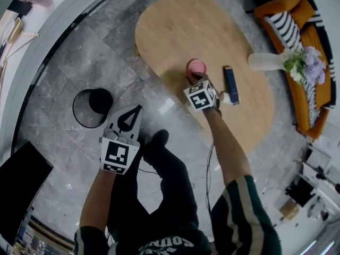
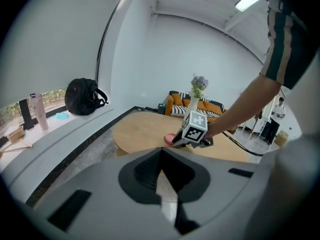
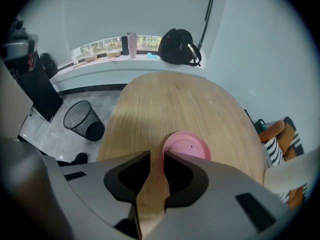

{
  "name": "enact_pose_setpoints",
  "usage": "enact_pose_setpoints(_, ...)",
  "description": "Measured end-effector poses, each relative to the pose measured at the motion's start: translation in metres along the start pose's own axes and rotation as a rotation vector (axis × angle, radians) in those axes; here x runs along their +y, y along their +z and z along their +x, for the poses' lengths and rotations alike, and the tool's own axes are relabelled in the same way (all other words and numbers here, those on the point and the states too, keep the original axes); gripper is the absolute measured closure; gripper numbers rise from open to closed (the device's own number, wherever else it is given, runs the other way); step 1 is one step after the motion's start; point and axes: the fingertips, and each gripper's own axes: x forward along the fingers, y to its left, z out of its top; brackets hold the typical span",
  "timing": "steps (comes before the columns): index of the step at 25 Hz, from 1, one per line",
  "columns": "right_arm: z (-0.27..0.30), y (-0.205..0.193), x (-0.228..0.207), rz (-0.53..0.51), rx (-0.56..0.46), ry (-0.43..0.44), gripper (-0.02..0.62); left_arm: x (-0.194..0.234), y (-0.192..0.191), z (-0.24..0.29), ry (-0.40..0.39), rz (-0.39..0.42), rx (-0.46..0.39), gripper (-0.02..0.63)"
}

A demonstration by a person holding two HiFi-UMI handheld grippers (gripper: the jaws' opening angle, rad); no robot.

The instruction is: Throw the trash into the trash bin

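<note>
You've not yet picked anything up, so the whole job is ahead of you. Your right gripper (image 3: 154, 156) points steeply down over the light wooden oval table (image 3: 170, 96), jaws partly apart with only bare wood in the gap, so it holds nothing. The pink round lidded cup (image 3: 189, 145) stands on the table just beyond that gripper's right jaw tip, not yet between the jaws. It still has to be grasped, lifted, carried and dropped. Your left gripper (image 2: 161, 151) has its jaw tips together and is empty, held over the floor short of the table. The black wire-mesh trash bin (image 3: 81, 116) stands on the grey stone floor, well off to the left of your right gripper and near your left one. The right jaw hides the cup's near side, so contact can't be judged. A dark blue flat bar (image 1: 231, 85) lies right of the right gripper; whether it's trash, or the bin holds anything, can't be told.
</note>
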Motion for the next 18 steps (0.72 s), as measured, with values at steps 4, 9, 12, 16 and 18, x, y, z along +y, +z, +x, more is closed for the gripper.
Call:
enact_pose_setpoints(4, -0.002, 0.002, 0.004, -0.043, 0.009, -0.003, 0.587, 0.013, -0.004, -0.006, 0.027, -0.026, -0.008, 0.606)
enact_pose_setpoints(9, -0.014, 0.039, 0.031, -0.142, -0.071, 0.013, 0.589, 0.04, -0.022, -0.023, 0.088, -0.071, -0.016, 0.606)
enact_pose_setpoints(12, -0.024, 0.075, 0.063, -0.205, -0.151, 0.045, 0.589, 0.062, -0.039, -0.041, 0.151, -0.113, -0.02, 0.606)
enact_pose_setpoints(16, -0.033, 0.13, 0.122, -0.294, -0.266, 0.125, 0.589, 0.092, -0.068, -0.073, 0.261, -0.184, -0.019, 0.606)
enact_pose_setpoints(18, -0.035, 0.153, 0.159, -0.344, -0.303, 0.172, 0.589, 0.106, -0.084, -0.091, 0.308, -0.218, -0.024, 0.606)
